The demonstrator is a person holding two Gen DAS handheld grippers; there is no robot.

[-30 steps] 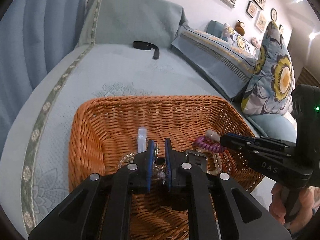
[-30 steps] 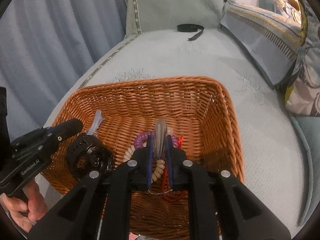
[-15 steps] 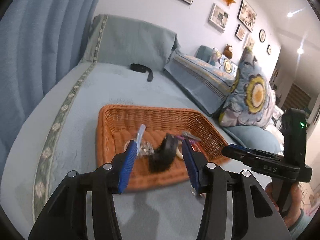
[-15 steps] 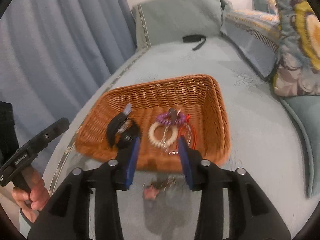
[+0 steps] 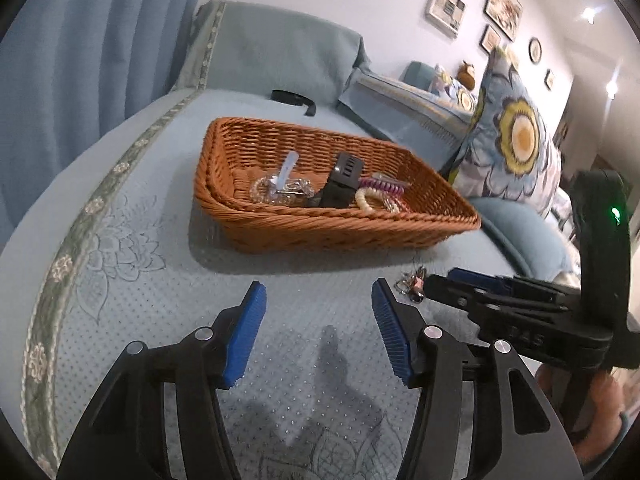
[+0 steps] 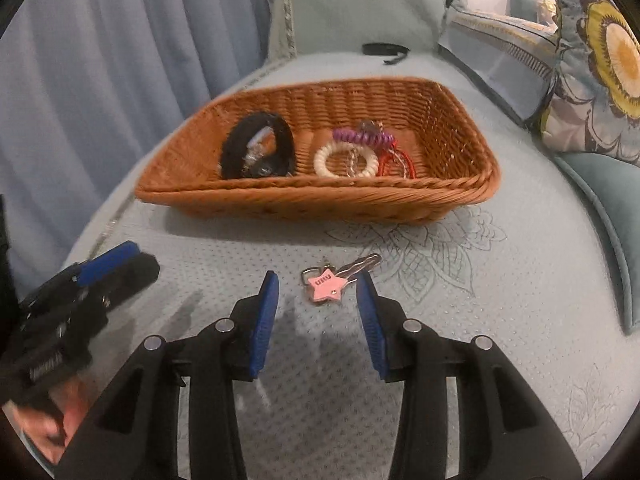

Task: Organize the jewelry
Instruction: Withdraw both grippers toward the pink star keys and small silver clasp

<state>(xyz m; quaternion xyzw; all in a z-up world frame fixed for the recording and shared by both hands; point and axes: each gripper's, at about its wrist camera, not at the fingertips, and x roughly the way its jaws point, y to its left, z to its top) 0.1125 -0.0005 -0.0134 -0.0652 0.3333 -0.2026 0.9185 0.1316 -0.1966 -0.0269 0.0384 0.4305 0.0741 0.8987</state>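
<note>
Both hand-held grippers, left [image 5: 318, 300] and right [image 6: 318, 296], gape empty; the pink star charm [image 6: 326, 285] carries unreadable writing.

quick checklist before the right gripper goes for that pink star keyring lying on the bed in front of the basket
1. Right gripper open, jaws just widened, nothing between the pads: ok.
2. Pink star keyring with silver key lies flat on the blue-green bedspread, outside the basket, just ahead of the fingertips: ok.
3. Left gripper empty, open, off to the side: ok.
4. Orange wicker basket has bare floor at its right end: ok.
5. Key fastened to the star's ring: cannot tell.
</note>
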